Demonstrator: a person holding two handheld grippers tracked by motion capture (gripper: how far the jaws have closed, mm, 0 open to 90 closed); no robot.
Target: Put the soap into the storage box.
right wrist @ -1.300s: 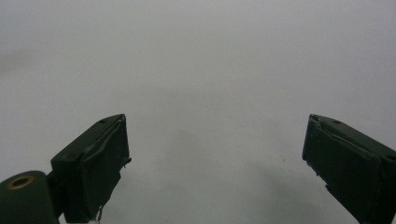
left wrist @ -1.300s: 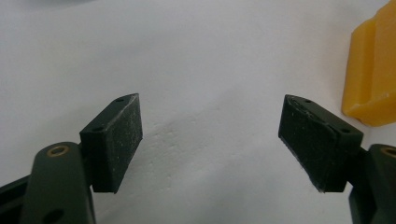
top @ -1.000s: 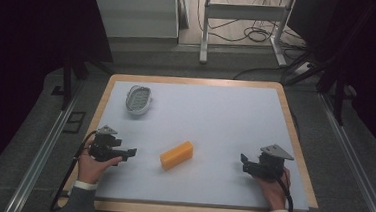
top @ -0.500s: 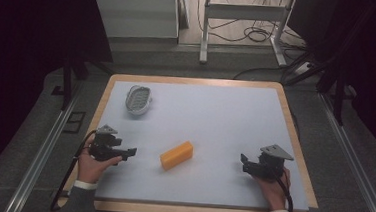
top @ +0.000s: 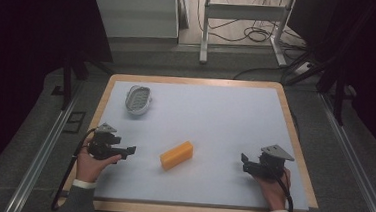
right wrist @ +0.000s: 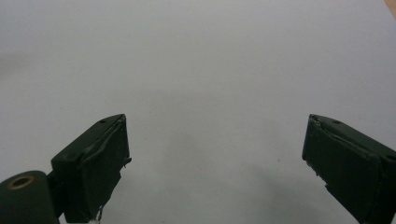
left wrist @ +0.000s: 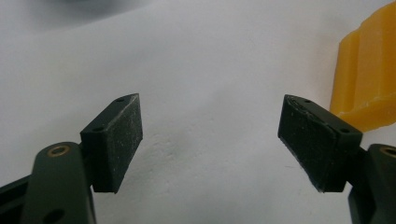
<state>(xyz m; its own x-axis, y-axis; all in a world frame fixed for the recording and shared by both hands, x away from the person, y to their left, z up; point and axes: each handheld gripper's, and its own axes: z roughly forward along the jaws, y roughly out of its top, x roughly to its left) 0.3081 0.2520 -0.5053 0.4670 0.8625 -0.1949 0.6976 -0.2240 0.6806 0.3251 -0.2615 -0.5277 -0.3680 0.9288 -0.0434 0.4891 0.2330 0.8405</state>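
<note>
So here's the setup: a pale blue-white table with a wooden rim, and an orange-yellow block lying flat on it, a bit toward the near edge and roughly midway between the two hands. It's angled, with its right end pointing slightly away from the person. The left gripper sits low over the table on the near left, held in the person's left hand, and its tips point right toward the block, near it but not touching. In the left gripper view its jaws are spread wide with nothing but bare table between them, and the block pokes in at the upper right, just past the right-hand pad and outside the gap. The right gripper is over on the near right, held in the right hand, pointing left toward the block but well apart from it. Its jaws are spread wide too, and the right gripper view has plain table surface between them. Far back on the left there's a small grey oval dish with a ribbed inside, well away from both grippers and from the block.
</note>
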